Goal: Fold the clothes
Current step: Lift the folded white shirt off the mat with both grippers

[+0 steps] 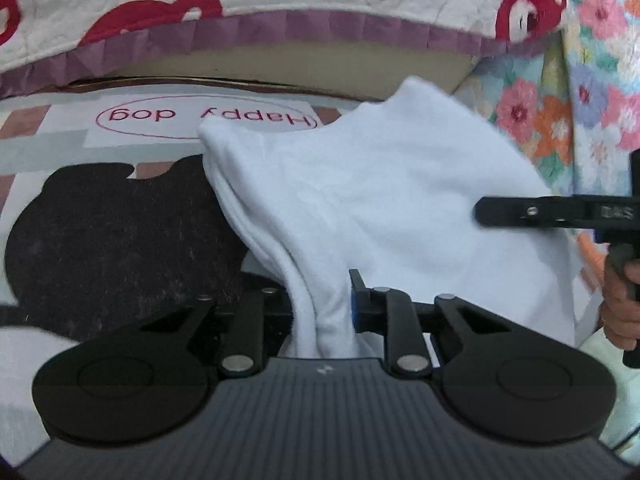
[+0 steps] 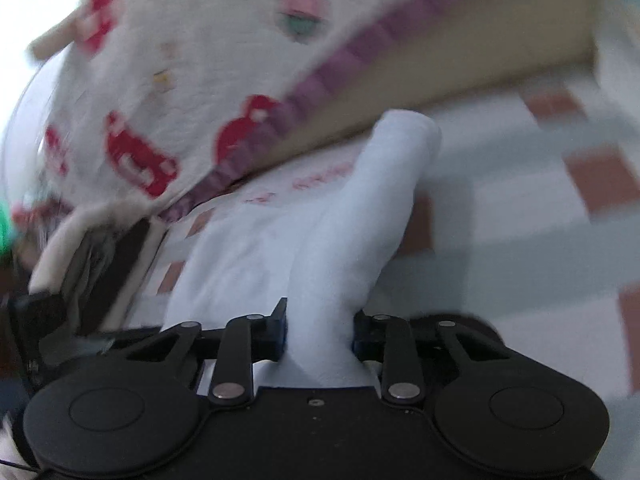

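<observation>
A white garment (image 1: pixel 380 200) hangs lifted above a patterned mat (image 1: pixel 52 136). My left gripper (image 1: pixel 322 304) is shut on a bunched edge of it at the bottom of the left wrist view. My right gripper (image 2: pixel 320 332) is shut on another bunched part of the same white garment (image 2: pixel 352 232), which stretches away from the jaws. The right gripper's finger (image 1: pixel 520 212) shows from the side at the right of the left wrist view, against the cloth. The right wrist view is blurred.
A mat with a black dog shape (image 1: pixel 112 240) and "Happy dog" print lies underneath. A quilted bedspread with red prints and purple trim (image 1: pixel 280 28) hangs behind. A floral fabric (image 1: pixel 592 80) is at the right. The person's hand (image 1: pixel 620 300) holds the right gripper's handle.
</observation>
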Demonstrator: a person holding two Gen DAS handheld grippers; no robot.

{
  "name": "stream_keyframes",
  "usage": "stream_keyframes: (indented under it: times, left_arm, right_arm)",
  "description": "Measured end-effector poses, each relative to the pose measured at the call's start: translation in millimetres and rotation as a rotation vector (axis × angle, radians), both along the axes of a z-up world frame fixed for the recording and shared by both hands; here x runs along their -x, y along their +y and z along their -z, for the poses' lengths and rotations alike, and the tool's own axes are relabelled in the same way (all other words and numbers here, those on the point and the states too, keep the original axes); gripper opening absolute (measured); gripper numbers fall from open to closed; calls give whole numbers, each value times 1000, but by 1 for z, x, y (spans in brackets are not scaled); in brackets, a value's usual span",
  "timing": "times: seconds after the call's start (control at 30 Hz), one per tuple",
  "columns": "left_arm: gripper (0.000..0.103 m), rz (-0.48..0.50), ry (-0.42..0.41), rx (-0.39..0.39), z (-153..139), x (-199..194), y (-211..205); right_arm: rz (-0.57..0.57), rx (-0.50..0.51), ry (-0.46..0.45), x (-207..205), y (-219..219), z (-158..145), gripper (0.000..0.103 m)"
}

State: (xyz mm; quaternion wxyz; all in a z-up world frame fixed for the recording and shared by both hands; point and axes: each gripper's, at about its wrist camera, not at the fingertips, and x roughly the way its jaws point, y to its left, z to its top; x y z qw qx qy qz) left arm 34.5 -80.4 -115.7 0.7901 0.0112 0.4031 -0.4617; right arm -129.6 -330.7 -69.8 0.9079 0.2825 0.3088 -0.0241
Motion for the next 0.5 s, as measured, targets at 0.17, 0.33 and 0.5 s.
stream_keyframes:
  times: [0.17,0.33,0.5]
  left_arm:
    - [19,-36,-92,17,-43,16,27]
    - [20,-99,-182,22,-98,25,62]
    - [20,-199,-240,-9,-146,22,108]
  right_arm:
    - [-69,164,-72,5,44,-60,32]
    - [-119,198,-153,0,72,-103,32]
    - [-220,184,-230,-19,102,-140,32]
